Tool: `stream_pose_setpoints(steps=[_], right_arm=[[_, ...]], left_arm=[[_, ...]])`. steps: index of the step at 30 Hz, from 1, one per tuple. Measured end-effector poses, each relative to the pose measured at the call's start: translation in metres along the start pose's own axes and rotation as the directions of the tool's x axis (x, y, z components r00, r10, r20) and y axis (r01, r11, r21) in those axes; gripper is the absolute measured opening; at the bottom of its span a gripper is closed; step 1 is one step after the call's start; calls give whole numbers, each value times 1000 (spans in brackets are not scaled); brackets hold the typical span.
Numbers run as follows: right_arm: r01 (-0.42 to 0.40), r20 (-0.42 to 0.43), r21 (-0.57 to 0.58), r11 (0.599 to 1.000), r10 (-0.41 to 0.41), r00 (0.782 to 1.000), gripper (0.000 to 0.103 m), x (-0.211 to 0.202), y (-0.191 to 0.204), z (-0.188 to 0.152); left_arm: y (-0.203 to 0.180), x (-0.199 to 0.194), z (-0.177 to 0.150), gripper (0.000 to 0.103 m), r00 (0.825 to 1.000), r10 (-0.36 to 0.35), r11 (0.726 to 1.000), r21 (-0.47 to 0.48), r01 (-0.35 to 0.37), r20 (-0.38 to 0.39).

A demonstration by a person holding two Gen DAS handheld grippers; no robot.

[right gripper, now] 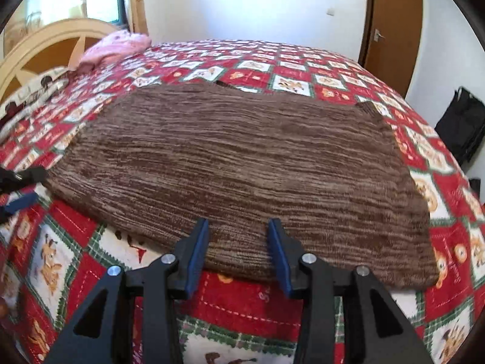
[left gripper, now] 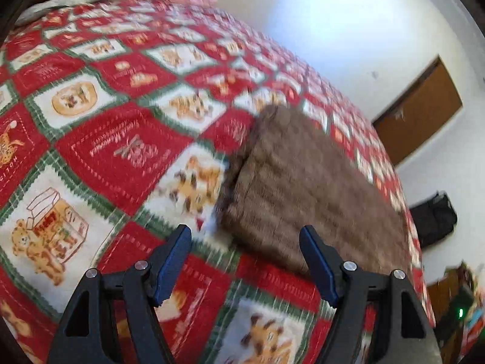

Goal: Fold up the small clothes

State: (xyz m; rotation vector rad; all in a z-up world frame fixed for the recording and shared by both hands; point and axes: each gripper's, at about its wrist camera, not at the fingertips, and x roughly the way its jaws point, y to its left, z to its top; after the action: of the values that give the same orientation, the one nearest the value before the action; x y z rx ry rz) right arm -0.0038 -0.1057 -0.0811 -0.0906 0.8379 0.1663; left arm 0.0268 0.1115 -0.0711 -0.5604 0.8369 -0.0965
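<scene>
Brown knit (right gripper: 236, 163) lying flat on the bed (right gripper: 248, 303), already folded at least once judging by the doubled layers at its left side, its near hem close to the bed's near edge and its far side toward the middle of the quilt. Right gripper (right gripper: 238, 242) poised just over that near hem, fingers (right gripper: 198, 251) partly spread with nothing pinched between them. Left gripper (left gripper: 245, 257) off the knit's left corner, fingers (left gripper: 172, 261) spread wide, empty too, over bare quilt. Likely risks from here: pinching only the top layer at the hem, so the lower layer stays behind and the fold skews; catching quilt along with knit, since the cloth lies flush on it; uneven lifting, as the left gripper sits beside the corner rather than on it, which could drag the piece toward the near edge or twist it. Soft, stretchy fabric probably sags between two holds. Count: one brown knit, two grippers, one pink cloth (right gripper: 115, 47) at the far left corner by the headboard, one door (right gripper: 394, 21), one black bag (right gripper: 462, 124) beyond the right edge.
</scene>
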Motion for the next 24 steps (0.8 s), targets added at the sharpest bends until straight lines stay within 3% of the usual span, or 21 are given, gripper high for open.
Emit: stream_pose_setpoints(steps=[2, 4, 10, 15, 20, 21, 23, 24], right_arm=[[-10, 3, 16, 1000, 10, 1000, 44, -2, -4, -2], [-1, 7, 6, 1000, 1, 1000, 44, -2, -2, -2], [0, 13, 6, 1000, 0, 1000, 44, -1, -1, -2], [2, 15, 4, 1000, -2, 1000, 45, 0, -1, -2], [0, 16, 9, 1000, 0, 1000, 45, 0, -1, -2], [0, 16, 10, 1000, 0, 1000, 45, 0, -1, -3], [-1, 17, 11, 1000, 1, 1000, 45, 0, -1, -3], [-2, 18, 11, 1000, 2, 1000, 45, 0, -1, -3]], left_arm=[[-5, 8, 6, 74, 998, -64, 998, -28, 64, -11], [-7, 12, 8, 74, 998, -67, 996, -68, 65, -18], [-5, 11, -2, 74, 994, -80, 992, -91, 86, 73], [-5, 5, -10, 74, 993, -92, 984, -150, 102, 67], [-3, 18, 5, 72, 992, -94, 967, -230, 110, 81], [-3, 19, 7, 66, 992, -97, 965, -235, 115, 85], [-2, 25, 9, 21, 994, -84, 975, -202, 97, 72], [0, 29, 8, 16, 996, -68, 979, -187, 77, 55]])
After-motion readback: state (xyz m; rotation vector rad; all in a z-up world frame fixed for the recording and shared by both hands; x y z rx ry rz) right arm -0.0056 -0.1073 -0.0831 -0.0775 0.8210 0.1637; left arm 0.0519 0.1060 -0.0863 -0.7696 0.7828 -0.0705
